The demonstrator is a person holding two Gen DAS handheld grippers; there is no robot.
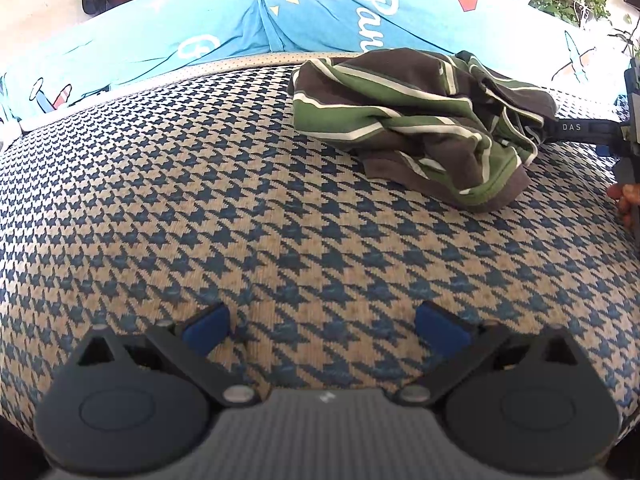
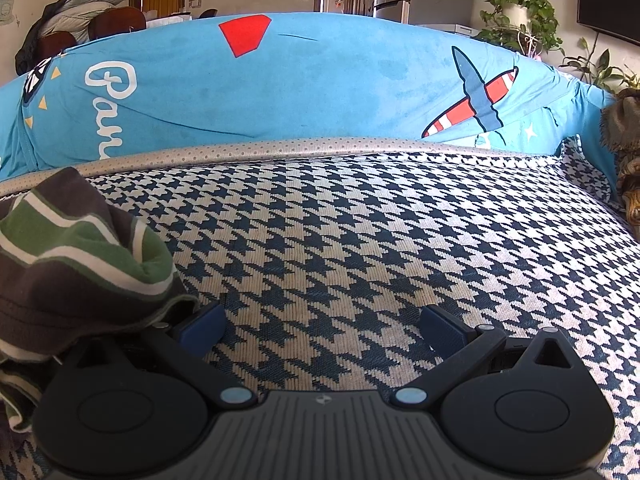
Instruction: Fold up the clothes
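A crumpled garment (image 1: 416, 124) with brown, green and white stripes lies in a heap on the houndstooth-covered seat (image 1: 200, 184), toward the back right in the left wrist view. My left gripper (image 1: 324, 328) hovers open over bare houndstooth fabric, well in front of the heap. The right gripper's body enters that view from the right edge, its finger (image 1: 576, 127) touching the heap's right side. In the right wrist view the garment (image 2: 72, 256) bulges at the left, draped over the left finger of my right gripper (image 2: 322, 330), which is open with nothing between its pads.
A blue cushion cover (image 2: 320, 92) with white lettering and plane prints forms the backrest behind the seat. Potted plants (image 2: 520, 16) stand at the far right. A person's fingers (image 1: 626, 200) show at the right edge. Clothes hang on a chair (image 2: 80, 12) at the back left.
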